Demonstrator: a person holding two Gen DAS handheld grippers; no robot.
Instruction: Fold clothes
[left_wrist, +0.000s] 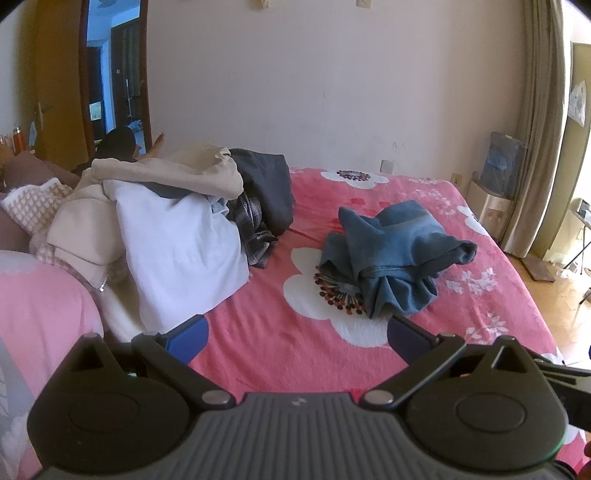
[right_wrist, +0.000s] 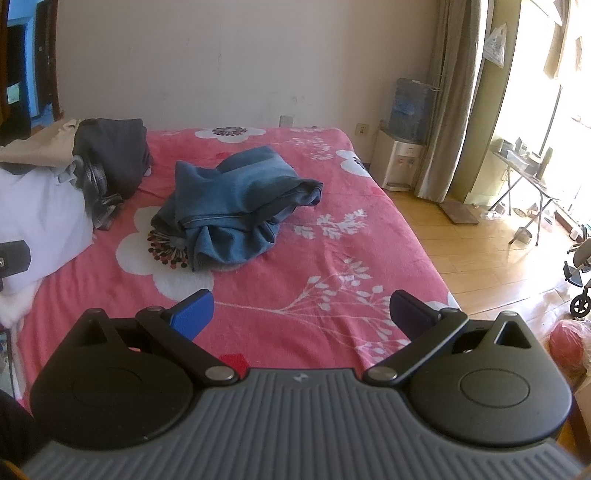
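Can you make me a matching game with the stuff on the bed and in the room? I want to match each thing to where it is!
Things:
1. crumpled blue denim garment
2. dark grey folded garment
3. white water dispenser with a blue bottle
4. beige hooded jacket

Places:
A. on the floor by the wall, next to the curtain
B. alone in the middle of the pink flowered bedspread
C. on top of the clothes pile
D. at the far side of the pile, near the wall

Pairs: 1-B, 2-D, 3-A, 4-C
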